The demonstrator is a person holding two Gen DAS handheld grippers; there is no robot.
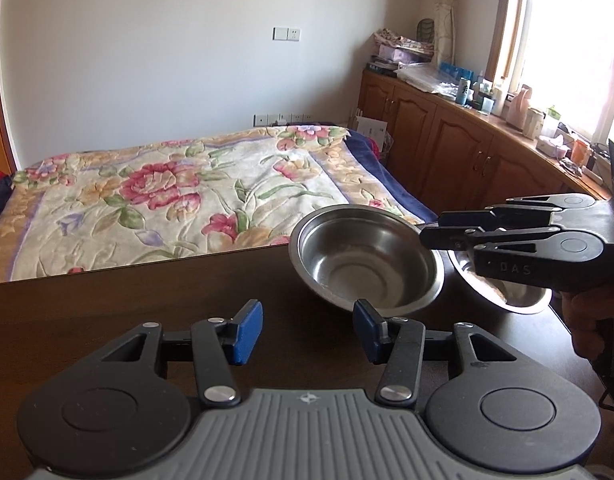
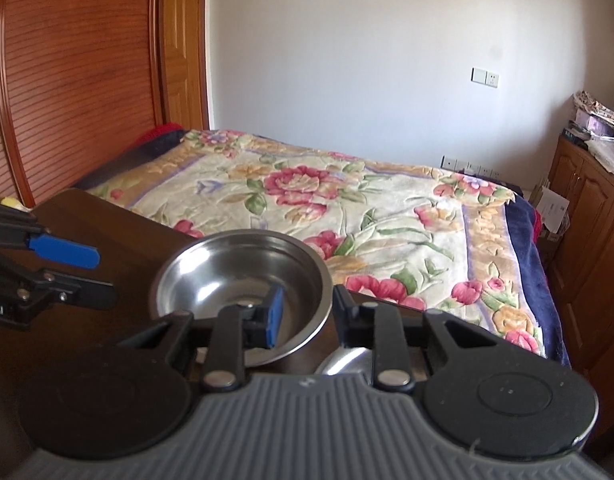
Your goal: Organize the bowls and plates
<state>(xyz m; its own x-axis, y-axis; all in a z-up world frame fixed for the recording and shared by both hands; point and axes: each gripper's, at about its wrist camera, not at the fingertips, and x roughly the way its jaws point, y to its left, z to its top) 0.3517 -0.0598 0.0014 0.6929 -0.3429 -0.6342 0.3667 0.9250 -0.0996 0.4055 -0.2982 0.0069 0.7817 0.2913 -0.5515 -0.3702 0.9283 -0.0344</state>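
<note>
Beside a second steel bowl [image 1: 519, 296], the right gripper [image 2: 307, 312] pinched the shallow, slippery, rigid stainless-steel bowl [image 1: 367, 260] by its thin rim; the left gripper [image 1: 307, 332] gaped empty.

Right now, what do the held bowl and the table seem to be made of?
The held bowl looks like stainless steel with a brushed, shiny finish: grey metal with bright highlights and reflections. The table seems dark brown wood or wood veneer, smooth with faint grain; which one is unclear.
</note>
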